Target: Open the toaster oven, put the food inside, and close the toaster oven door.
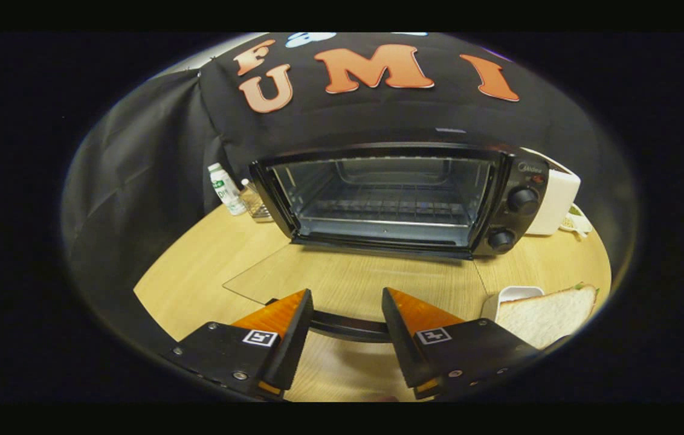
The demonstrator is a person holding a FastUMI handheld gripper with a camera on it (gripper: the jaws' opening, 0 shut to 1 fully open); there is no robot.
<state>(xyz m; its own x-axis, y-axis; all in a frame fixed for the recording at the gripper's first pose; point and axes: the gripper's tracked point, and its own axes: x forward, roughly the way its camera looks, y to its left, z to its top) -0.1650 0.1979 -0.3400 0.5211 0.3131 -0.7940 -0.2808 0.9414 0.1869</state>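
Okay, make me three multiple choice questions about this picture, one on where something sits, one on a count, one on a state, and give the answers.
1. Where is the slice of bread?
A. on the oven rack
B. on the wooden table, beside one finger
C. on top of the oven

2. How many knobs does the toaster oven have?
A. one
B. two
C. four

3. How is the glass door?
A. shut
B. half raised
C. dropped flat, fully open

Answers:
1 B, it lies beside the open gripper.
2 B, the knobs are stacked on the front panel.
3 C, the handle lies between the fingers.
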